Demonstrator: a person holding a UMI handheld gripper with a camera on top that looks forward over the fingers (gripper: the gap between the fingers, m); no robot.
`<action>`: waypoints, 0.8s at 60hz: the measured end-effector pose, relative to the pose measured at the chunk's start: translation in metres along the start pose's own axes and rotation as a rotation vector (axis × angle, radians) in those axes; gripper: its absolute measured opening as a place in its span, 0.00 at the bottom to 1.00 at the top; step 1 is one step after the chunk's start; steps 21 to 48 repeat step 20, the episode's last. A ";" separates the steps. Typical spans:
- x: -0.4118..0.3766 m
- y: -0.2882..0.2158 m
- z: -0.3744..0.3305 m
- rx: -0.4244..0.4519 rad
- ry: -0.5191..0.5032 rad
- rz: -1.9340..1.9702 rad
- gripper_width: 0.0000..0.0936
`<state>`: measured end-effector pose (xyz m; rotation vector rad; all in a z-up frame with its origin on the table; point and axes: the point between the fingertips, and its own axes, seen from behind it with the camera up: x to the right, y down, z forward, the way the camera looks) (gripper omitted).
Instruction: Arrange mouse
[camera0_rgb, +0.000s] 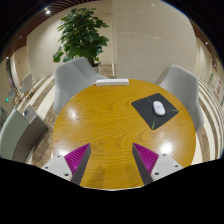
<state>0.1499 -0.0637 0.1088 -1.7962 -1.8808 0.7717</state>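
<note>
A white mouse (159, 106) lies on a dark mouse mat (155, 109) at the right side of a round wooden table (105, 125). My gripper (112, 160) is open and empty above the table's near part. Its two fingers (78, 160) with magenta pads stand wide apart with bare tabletop between them. The mouse lies beyond the fingers, ahead and to the right of the right finger (148, 158).
Grey chairs stand round the table: one at the far left (75, 74), one at the right (181, 83), one at the near left (20, 132). A potted green plant (82, 33) stands beyond the table. A white flat object (113, 81) lies at the table's far edge.
</note>
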 end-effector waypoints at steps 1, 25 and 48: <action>-0.003 0.003 -0.001 -0.003 -0.001 -0.001 0.92; -0.009 0.013 -0.011 0.016 0.057 -0.033 0.92; -0.009 0.013 -0.011 0.016 0.057 -0.033 0.92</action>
